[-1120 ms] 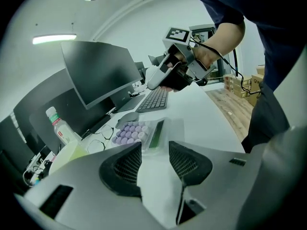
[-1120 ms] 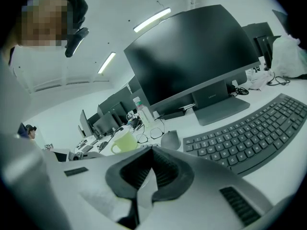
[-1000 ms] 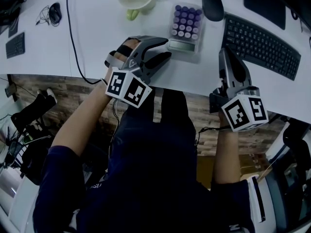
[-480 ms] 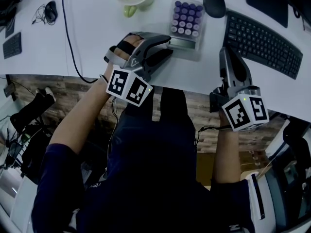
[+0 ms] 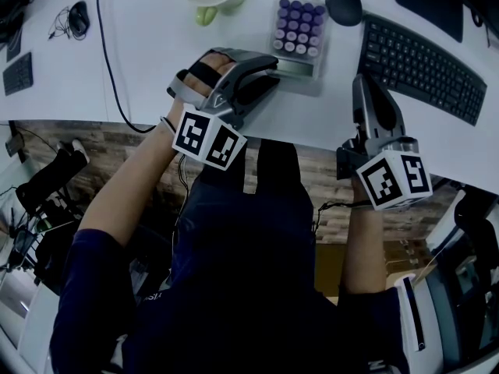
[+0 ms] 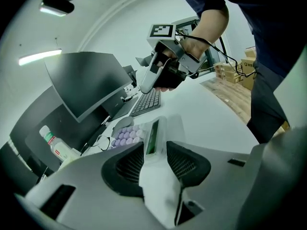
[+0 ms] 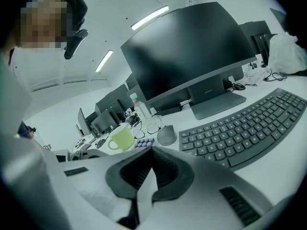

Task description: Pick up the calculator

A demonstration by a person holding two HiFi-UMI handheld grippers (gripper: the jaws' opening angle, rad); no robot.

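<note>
Since a moment ago the left gripper [image 5: 273, 73] has crept up to the near end of the calculator [image 5: 296, 36] and rolled a little, its jaws closing as it came. That display end now sits between the jaws, which stand fairly wide and look to press on it from either side. The calculator lies on the worktop [image 5: 156, 61], left of the keyboard [image 5: 421, 61]. The right gripper [image 5: 363, 80] rests at the worktop's front edge, jaws together, holding nothing.
</note>
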